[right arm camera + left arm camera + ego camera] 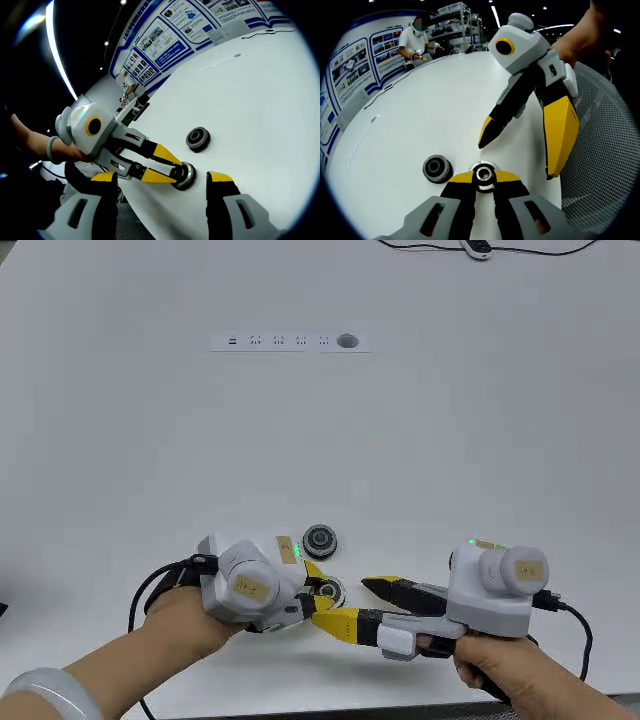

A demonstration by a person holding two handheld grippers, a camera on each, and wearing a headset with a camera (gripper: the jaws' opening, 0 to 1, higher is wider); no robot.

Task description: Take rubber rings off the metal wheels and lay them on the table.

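Note:
A small silvery metal wheel [332, 591] [484, 174] [185, 175] lies on the white table [320, 440] near its front edge. My left gripper [322, 590] [483, 181] [173, 172] is shut on this wheel, one yellow jaw on each side of it. A second wheel [320, 540] [437, 168] [198, 138], wearing a black rubber ring, lies flat just beyond, untouched. My right gripper [342, 601] [515, 160] [162, 179] faces the left one with its jaws spread open around the held wheel, not touching it.
A white socket strip [290, 341] is set into the table farther back. A cable and small device [478, 248] lie at the far right edge. A mesh chair [605, 150] stands beside the table, and a person [415, 40] works in the background.

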